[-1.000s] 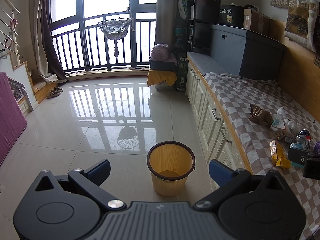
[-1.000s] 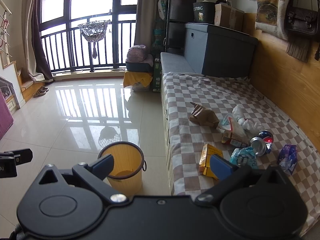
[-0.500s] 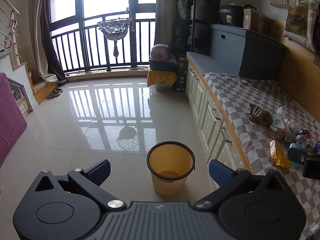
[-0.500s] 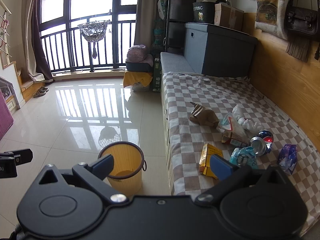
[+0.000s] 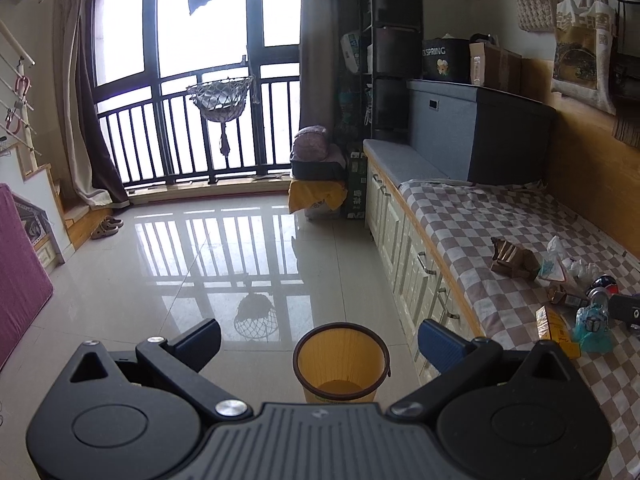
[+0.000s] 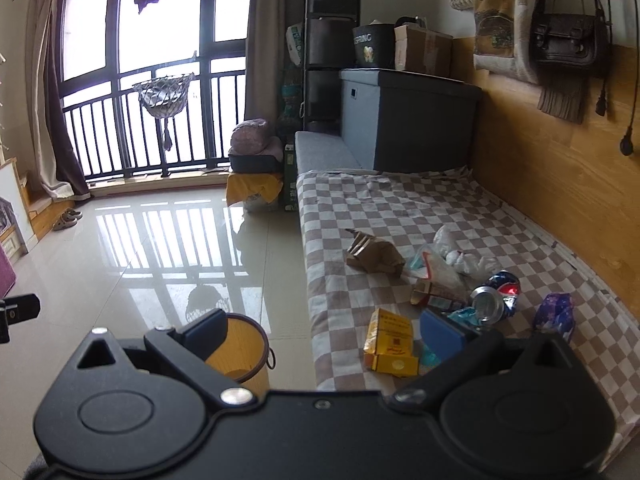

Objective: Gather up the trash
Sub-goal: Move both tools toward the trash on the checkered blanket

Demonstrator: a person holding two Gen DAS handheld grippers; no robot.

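A yellow waste bin (image 5: 341, 362) with a dark rim stands on the tiled floor beside the bench; it also shows in the right wrist view (image 6: 240, 354). Trash lies on the checkered bench: a yellow box (image 6: 391, 341), a crumpled brown paper bag (image 6: 374, 253), a crushed blue can (image 6: 495, 298), a clear plastic bag (image 6: 438, 266), a teal wrapper (image 6: 464, 314) and a purple wrapper (image 6: 556, 314). My left gripper (image 5: 318, 338) is open and empty above the bin. My right gripper (image 6: 322, 328) is open and empty, over the bench's front edge near the yellow box.
The checkered bench (image 6: 400, 208) has white drawers (image 5: 404, 248) below and a wooden wall (image 6: 560, 184) behind. A grey storage box (image 6: 408, 120) stands at its far end. A purple mat (image 5: 20, 272) leans at left. The balcony railing (image 5: 180, 132) closes the far side.
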